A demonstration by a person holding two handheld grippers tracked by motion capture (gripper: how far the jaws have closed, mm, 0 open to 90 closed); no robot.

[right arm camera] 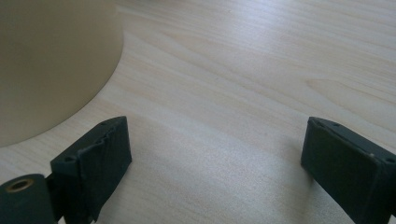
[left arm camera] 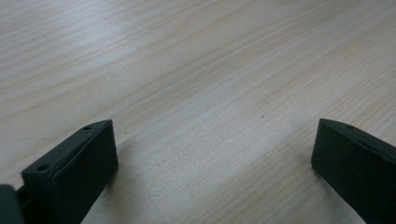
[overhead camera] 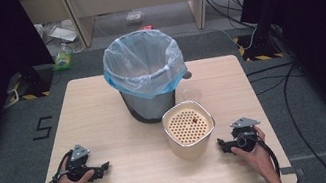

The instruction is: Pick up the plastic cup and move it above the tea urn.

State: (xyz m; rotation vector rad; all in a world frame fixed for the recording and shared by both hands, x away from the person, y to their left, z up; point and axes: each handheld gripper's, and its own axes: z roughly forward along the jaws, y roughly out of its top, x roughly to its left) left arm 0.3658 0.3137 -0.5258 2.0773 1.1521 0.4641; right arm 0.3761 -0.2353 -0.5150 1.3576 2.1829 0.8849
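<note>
Progress: nothing begun, I judge | left gripper; right gripper: jaws wide, empty, on tabletop | beige container, lined bin untouched

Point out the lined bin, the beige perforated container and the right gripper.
lined bin (overhead camera: pixel 144 69): high view, on its plastic liner.
beige perforated container (overhead camera: pixel 188 126): high view, on its perforated top.
right gripper (overhead camera: pixel 223 144): high view, between its fingertips.

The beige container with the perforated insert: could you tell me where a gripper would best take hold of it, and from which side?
Probably the thin upper rim of the beige container, on its right side, one jaw inside and one outside. The body looks too wide to span, the bin crowds its far left, and the open right gripper is already beside it.
</note>
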